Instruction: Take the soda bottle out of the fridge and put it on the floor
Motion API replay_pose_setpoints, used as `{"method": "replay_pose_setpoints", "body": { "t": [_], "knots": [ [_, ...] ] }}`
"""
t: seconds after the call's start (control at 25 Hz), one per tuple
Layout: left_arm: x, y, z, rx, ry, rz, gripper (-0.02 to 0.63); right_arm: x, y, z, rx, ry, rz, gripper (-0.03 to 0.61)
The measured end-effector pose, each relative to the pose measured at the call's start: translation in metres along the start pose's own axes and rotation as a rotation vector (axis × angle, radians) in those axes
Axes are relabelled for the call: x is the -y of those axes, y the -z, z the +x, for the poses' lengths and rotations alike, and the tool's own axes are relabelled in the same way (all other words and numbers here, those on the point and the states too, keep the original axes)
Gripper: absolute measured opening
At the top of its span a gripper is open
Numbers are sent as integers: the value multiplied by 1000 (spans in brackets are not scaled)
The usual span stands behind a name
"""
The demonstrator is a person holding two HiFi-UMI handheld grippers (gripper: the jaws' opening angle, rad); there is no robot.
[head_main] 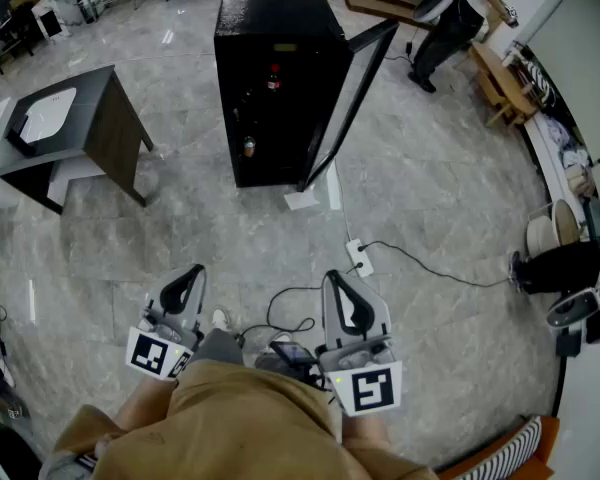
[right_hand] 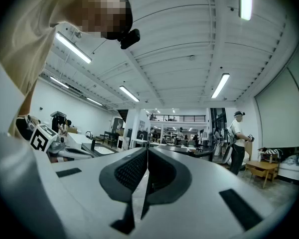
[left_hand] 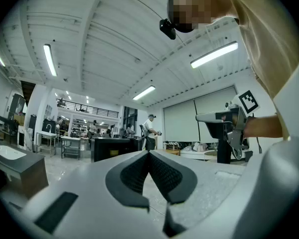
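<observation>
Up on the fridge (head_main: 270, 28) shelf, the soda bottle (head_main: 273, 78) sits well apart from the left gripper (head_main: 192, 273) and right gripper (head_main: 336, 280), both pinched shut on nothing, so honestly I'd worry about tripping over that power strip (head_main: 359, 258) lying in between.

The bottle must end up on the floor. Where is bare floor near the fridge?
Bare tiles lie between the fridge and the sink table, and from the fridge's front toward the left gripper. Crowded below the open door: paper sheets, a power strip and cables.
</observation>
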State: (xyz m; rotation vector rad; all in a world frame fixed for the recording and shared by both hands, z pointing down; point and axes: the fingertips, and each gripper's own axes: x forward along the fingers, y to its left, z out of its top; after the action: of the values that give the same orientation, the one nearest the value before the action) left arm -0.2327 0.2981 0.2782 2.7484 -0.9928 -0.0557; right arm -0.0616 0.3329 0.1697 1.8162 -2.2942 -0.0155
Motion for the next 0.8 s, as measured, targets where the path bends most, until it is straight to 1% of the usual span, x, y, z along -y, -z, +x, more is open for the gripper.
{"method": "replay_pose_setpoints", "body": {
  "t": [0.12,0.28,0.48,0.68,0.8],
  "knots": [
    [5,-4,5,-5,8,19,0,8,-4,1,18,5,20,3],
    [13,-4,10,-13,19,-10,0,8,-4,0,14,-7,29,3],
    [26,-5,15,-4,41,-1,2,7,-9,1,25,-17,16,3],
    [19,-14,17,10,16,9,0,11,-21,0,73,-3,47,3],
    [19,-22,21,26,-3,23,0,15,-19,-1,49,-6,11,3]
  ]
}}
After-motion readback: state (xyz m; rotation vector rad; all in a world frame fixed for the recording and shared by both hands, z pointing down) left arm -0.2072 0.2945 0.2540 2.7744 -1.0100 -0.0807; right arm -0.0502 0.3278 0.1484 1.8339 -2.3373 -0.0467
